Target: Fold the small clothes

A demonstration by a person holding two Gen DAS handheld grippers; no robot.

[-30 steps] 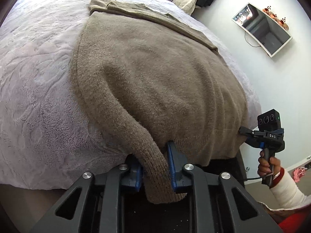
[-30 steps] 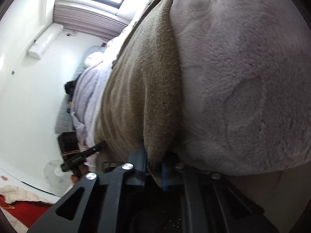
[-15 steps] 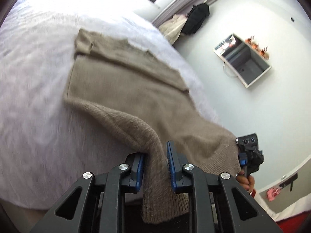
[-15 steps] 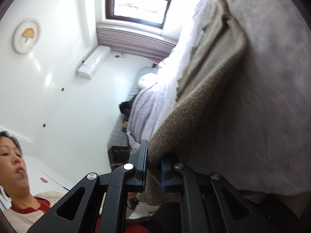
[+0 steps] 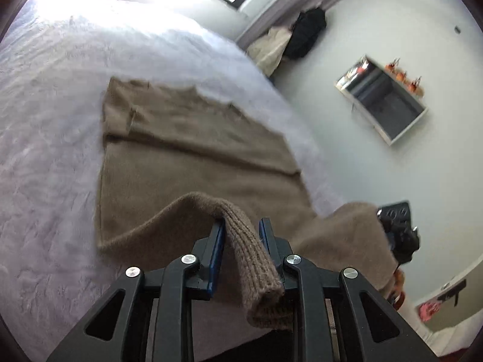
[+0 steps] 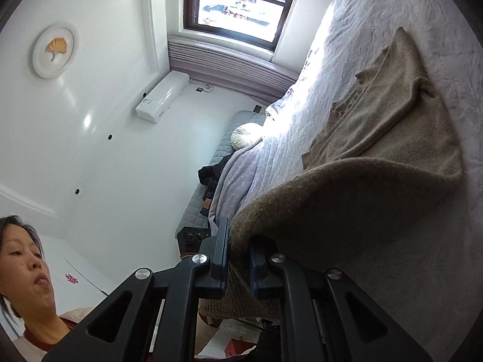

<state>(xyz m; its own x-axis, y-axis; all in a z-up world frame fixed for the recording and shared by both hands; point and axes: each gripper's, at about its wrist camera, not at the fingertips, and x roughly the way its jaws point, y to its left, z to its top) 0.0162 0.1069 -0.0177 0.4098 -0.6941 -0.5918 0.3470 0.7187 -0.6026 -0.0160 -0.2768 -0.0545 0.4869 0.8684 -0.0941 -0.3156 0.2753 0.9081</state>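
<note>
the brown knitted sweater [image 5: 193, 163] lies spread on the bed's pale lilac textured blanket [image 5: 45, 150], its near hem lifted off the bed. the left claw [image 5: 241, 241] is closed on a ribbed hem corner that hangs between its blue pads; the right claw [image 6: 238, 250] pinches the other hem corner. beyond the bed stand a window [image 6: 238, 3], a white air conditioner [image 6: 163, 96], a wall-mounted screen [image 5: 383, 99] and a black bag [image 5: 308, 33].

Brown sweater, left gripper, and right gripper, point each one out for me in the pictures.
brown sweater [image 5: 193, 163]: left wrist view, flat body panel on the bed.
left gripper [image 5: 241, 235]: left wrist view, between fingertips, on the clamped ribbed hem.
right gripper [image 6: 238, 241]: right wrist view, between fingertips, on pinched knit.
</note>
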